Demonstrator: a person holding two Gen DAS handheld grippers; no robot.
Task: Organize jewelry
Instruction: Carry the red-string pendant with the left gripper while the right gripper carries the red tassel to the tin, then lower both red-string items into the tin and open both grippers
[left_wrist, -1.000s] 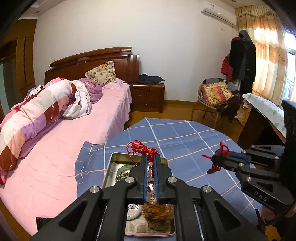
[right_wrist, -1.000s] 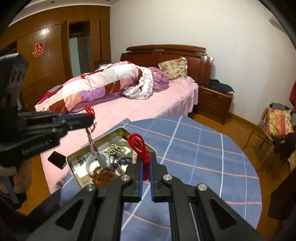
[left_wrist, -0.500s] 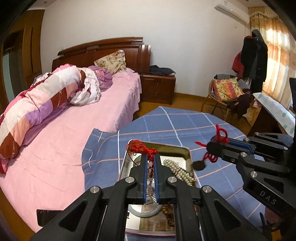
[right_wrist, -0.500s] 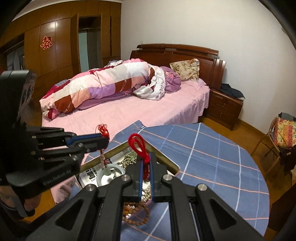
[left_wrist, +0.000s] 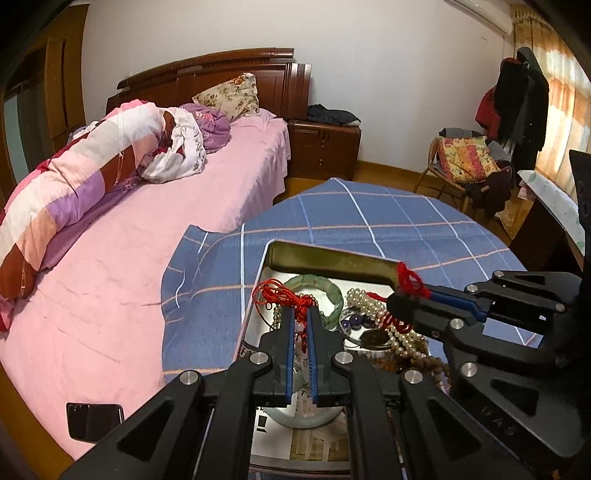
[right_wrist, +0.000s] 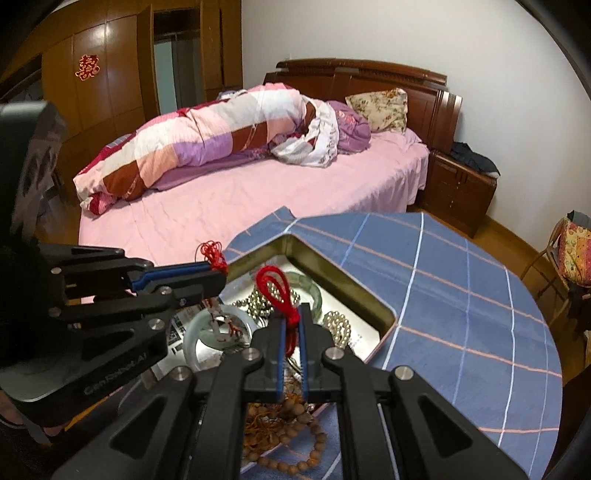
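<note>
A metal tin tray (left_wrist: 332, 260) (right_wrist: 345, 286) on the blue checked tablecloth holds a green jade bangle (left_wrist: 321, 284), pearl strands (left_wrist: 373, 310), a pale bangle (right_wrist: 195, 332) and brown wooden beads (right_wrist: 295, 424). My left gripper (left_wrist: 300, 314) is shut on a red cord (left_wrist: 280, 295) whose pendant hangs down into the tray (right_wrist: 221, 325). My right gripper (right_wrist: 291, 321) is shut on another red cord loop (right_wrist: 273, 284), its pendant dangling over the pearls (left_wrist: 376, 338). Both grippers hover low over the tray, side by side.
The round table (left_wrist: 388, 214) stands against a pink bed (left_wrist: 129, 258) with a rolled quilt. A black phone (left_wrist: 94, 421) lies on the bed near the table edge. A chair with a cushion (left_wrist: 465, 162) and a nightstand (left_wrist: 325, 144) stand beyond.
Both grippers have come down and closer to the tray, holding their red cords. The pendants now hang into the tray among the jewelry.
</note>
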